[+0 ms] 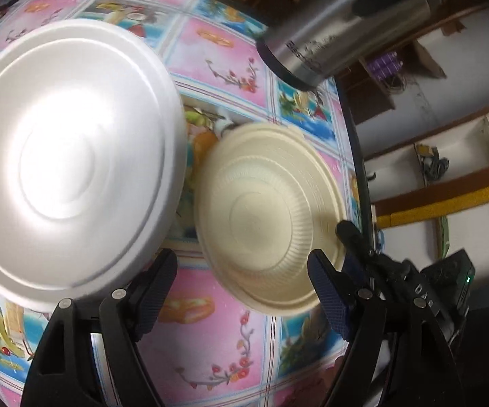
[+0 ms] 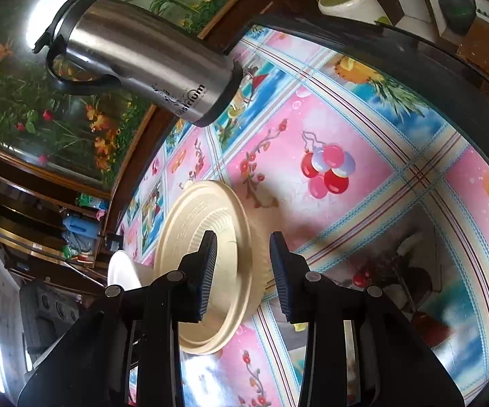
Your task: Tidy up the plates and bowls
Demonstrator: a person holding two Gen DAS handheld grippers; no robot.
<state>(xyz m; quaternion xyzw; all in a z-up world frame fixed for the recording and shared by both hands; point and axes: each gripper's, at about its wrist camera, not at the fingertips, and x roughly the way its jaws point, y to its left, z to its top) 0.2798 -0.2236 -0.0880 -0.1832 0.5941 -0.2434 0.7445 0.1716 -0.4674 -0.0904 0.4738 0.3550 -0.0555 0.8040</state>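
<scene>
We hold our left gripper with its fingers spread wide and gripping nothing, above a table covered in a pink-and-blue patterned cloth. Its camera alone shows the white bowl in full: smooth, round, with raised concentric rings and a bright glare at its middle, it fills the left of that view, its rim just over the left finger; whether they touch we cannot tell. Just beside it, to the right, lies the cream bowl, ribbed around its wall and ringed at its centre. At that bowl's far edge the same view catches the black tip of our right gripper.

The right wrist camera gives the closer account. Our right gripper straddles the cream bowl's rim, one pad over the bowl's face and the other beyond its edge, the fingers moderately open with a gap at the outer pad. From here the white bowl is only a sliver behind the cream one. A steel flask with a black handle stands on the table farther back, fully visible in this view only.
</scene>
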